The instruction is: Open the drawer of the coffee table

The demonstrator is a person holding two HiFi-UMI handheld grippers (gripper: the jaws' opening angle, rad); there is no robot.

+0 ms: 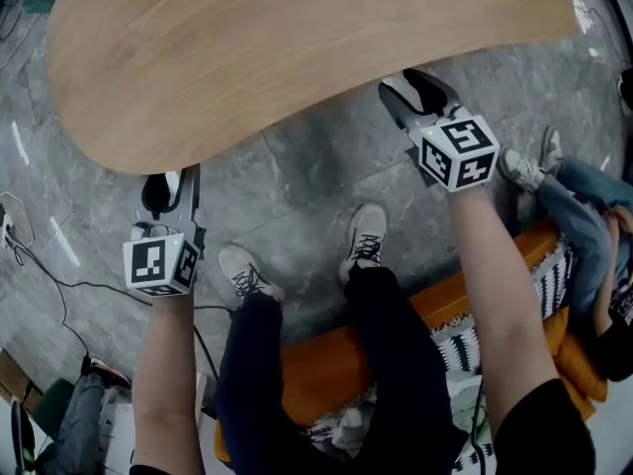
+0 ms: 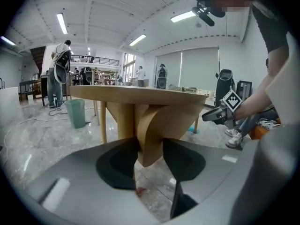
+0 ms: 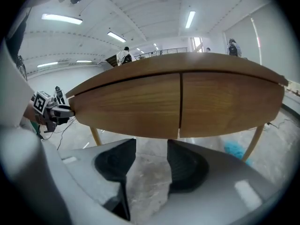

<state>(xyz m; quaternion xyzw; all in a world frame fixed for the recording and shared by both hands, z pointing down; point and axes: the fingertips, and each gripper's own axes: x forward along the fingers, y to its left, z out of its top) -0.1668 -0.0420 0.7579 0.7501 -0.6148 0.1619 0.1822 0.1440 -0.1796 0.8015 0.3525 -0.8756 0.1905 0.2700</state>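
While both grippers hung short of any hold, my left gripper [image 1: 168, 188] stood with jaws wide and empty near the rim of the coffee table [image 1: 297, 57]. My right gripper [image 1: 420, 92], jaws likewise spread on nothing, sat just at its edge. Beyond the right jaws the drawer front [image 3: 136, 104] lay flush beside a vertical seam, so I judged it closed. Reaching, gripping and pulling were all left to do.

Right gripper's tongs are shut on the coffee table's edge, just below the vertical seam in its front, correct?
No. The right gripper has its tongs open and empty, short of the coffee table edge, just below the vertical seam in its front. The right gripper view shows floor between them.
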